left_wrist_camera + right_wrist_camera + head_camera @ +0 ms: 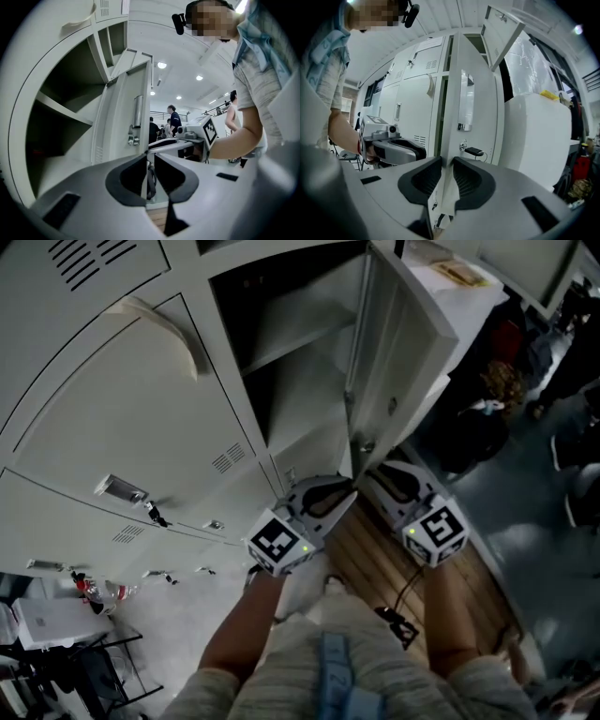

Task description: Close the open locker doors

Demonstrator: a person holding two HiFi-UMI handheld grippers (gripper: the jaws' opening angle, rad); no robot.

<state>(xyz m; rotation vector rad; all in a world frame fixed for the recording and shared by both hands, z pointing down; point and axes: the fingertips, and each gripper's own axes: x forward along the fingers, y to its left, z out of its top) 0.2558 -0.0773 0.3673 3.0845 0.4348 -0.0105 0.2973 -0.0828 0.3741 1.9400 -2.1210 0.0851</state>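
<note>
Nearest, at 6 o'clock in head view: bare forearms reaching forward over wooden floor, one tool in each hand, marker cubes side by side.

Left tool: held level, clenched on the free upright edge of the open locker door, approached from the compartment side. Edge visible running down between both pads in left gripper view.

Right tool: tipped slightly down, just at 3 o'clock of left tool, likewise clenched on that same door edge, approached from the outer face. Tips of both tools almost meeting on the edge.

Locker door: standing wide open, swung out from the cabinet front, rising toward 12 o'clock from the tools in head view. Outer face in right gripper view: long handle at 12 o'clock above the jaws, key with dark fob in the lock just beneath. Inner face in left gripper view: latch bar.

Beyond, 11 o'clock in head view: open compartment, dark inside, one shelf across it. 9 to 10 o'clock: locker bank, doors shut.

Higher, 1 o'clock in right gripper view: upper door, also hanging open.

Farthest, 12 o'clock in left gripper view, past the door: people standing under ceiling lights.
</note>
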